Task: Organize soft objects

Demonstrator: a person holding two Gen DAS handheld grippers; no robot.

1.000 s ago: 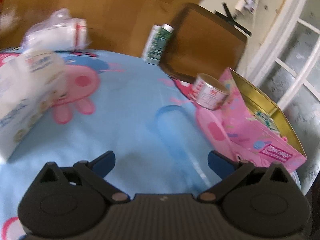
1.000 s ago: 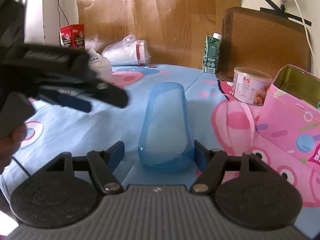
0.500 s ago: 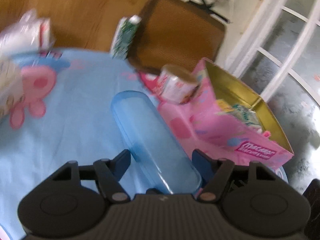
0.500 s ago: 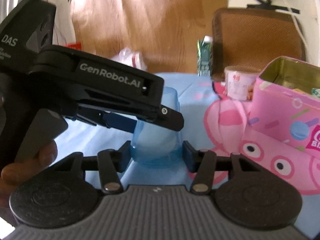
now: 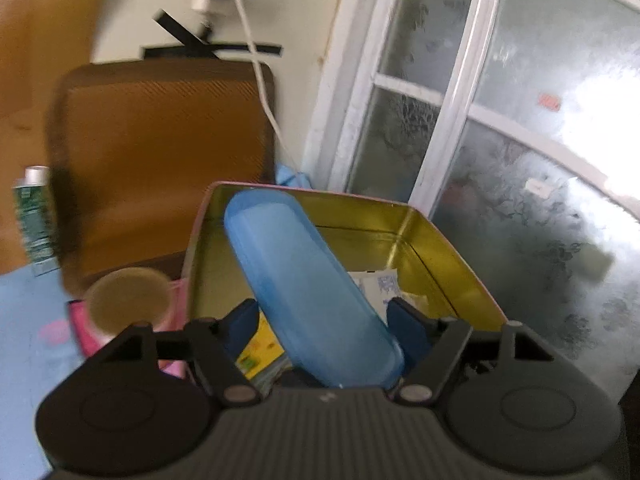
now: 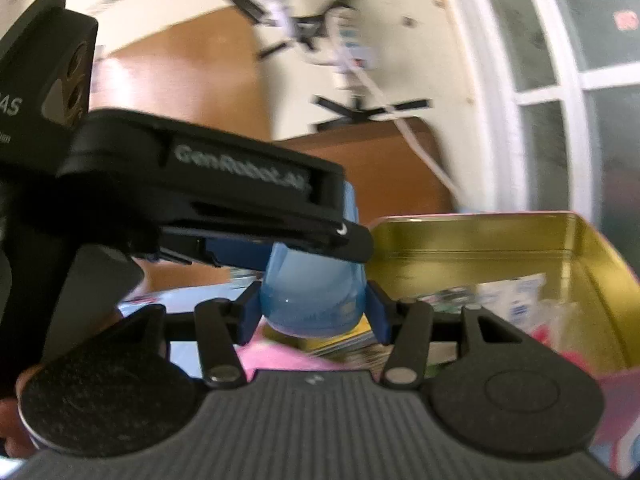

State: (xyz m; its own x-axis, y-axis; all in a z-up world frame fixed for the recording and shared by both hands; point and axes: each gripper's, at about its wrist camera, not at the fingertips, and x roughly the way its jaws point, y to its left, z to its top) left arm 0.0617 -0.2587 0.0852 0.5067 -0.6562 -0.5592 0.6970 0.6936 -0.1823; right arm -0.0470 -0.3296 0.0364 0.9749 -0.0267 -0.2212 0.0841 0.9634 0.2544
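Observation:
A translucent blue soft case (image 5: pixel 304 288) hangs tilted over the open pink tin (image 5: pixel 440 240), whose inside is gold. My right gripper (image 6: pixel 314 312) is shut on the case's near end (image 6: pixel 312 292), both pads pressing its sides. My left gripper (image 5: pixel 324 320) straddles the same case and its jaws are opening. Its right pad (image 5: pixel 404 328) is at the case, but a gap shows beside its left pad (image 5: pixel 240 320). In the right wrist view its black housing (image 6: pixel 200 184) reaches in from the left, above the case. Packets and sachets (image 5: pixel 380 288) lie in the tin (image 6: pixel 480 236).
A round can with a tan lid (image 5: pixel 128 300) stands just left of the tin. A green carton (image 5: pixel 34 220) and a brown woven panel (image 5: pixel 160 152) are behind. A frosted window (image 5: pixel 520 160) lies to the right, and a white cable (image 5: pixel 256 60) hangs down the wall. A hand (image 6: pixel 12 420) holds the left gripper.
The case has left the blue tablecloth and now hangs over the tin. Both grippers rose and swung right with it. The left gripper came around the case after standing wide and empty.

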